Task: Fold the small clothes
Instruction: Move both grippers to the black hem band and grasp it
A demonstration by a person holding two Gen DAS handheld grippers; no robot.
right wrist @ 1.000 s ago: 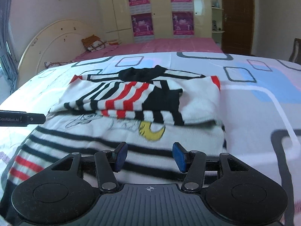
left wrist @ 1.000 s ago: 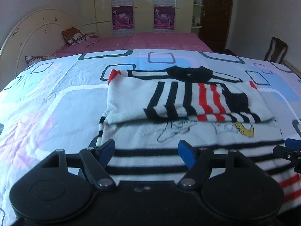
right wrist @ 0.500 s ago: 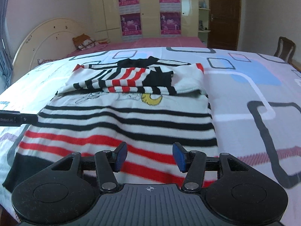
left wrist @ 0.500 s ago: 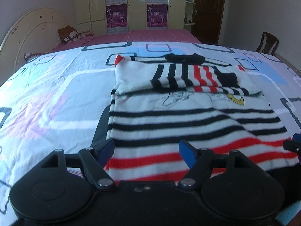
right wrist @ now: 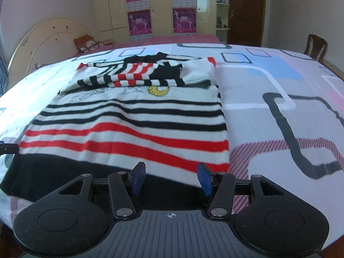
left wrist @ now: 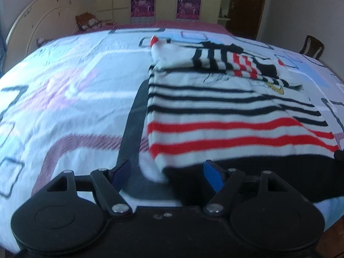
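A small white sweater (left wrist: 225, 111) (right wrist: 133, 120) with black and red stripes and a black hem lies flat on the bed, its sleeves folded across the chest. My left gripper (left wrist: 167, 175) stands open over the hem's near left corner, nothing pressed between its blue pads. Over the black hem near the right corner my right gripper (right wrist: 171, 178) is open too, with nothing in it. The left gripper's tip (right wrist: 8, 148) shows at the left edge of the right wrist view.
The bed's patterned sheet (right wrist: 279, 107) spreads around the sweater, its near edge just below both grippers. A cream headboard (right wrist: 49, 36) with pillows stands far left, a wardrobe (right wrist: 161, 6) with posters behind, a wooden chair (right wrist: 316, 45) far right.
Both grippers have drawn back from the sweater's middle toward its bottom hem and the bed's near edge. The sweater itself has stayed put, and both gaps stay the same.
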